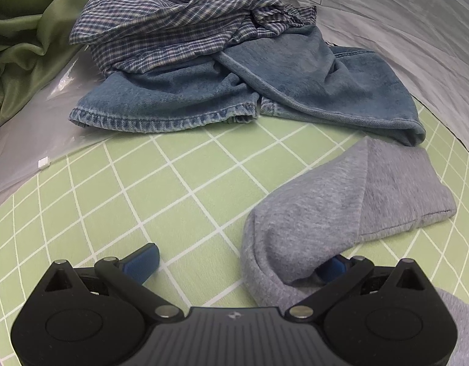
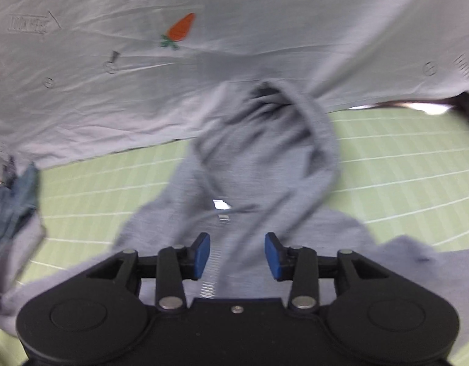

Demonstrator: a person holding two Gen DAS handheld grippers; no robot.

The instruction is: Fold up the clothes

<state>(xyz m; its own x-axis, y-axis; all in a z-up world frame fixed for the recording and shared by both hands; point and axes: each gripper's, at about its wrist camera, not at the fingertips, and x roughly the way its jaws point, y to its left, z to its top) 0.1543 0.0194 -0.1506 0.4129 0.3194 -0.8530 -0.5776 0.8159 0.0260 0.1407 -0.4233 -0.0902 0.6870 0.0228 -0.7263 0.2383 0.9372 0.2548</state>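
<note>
Nearest to us in the left wrist view, the left tool has its fingers spread wide. Its left pad lies bare on the green checked mat, while the right pad is mostly buried under a fold of the grey hoodie, so we cannot tell whether it touches cloth on both sides. The tool holds nothing between its pads. The hoodie's near part runs out of the picture at the lower right; its sleeve reaches away from the tool.

Beyond the hoodie, the jeans lie crumpled at the mat's far edge, and a blue plaid shirt is heaped on their far side. A green cloth is bunched to the left of the jeans, cut off by the frame.

The right wrist view is motion-blurred. There the right tool is parted to a moderate gap, gripping nothing, poised over the hoodie's zipper, which passes between the pads; contact is unclear. The hood lies beyond the zipper, its opening dark. Farther still, a pale sheet printed with carrots rises behind the mat. The jeans show only as a blurred scrap at the left edge.
</note>
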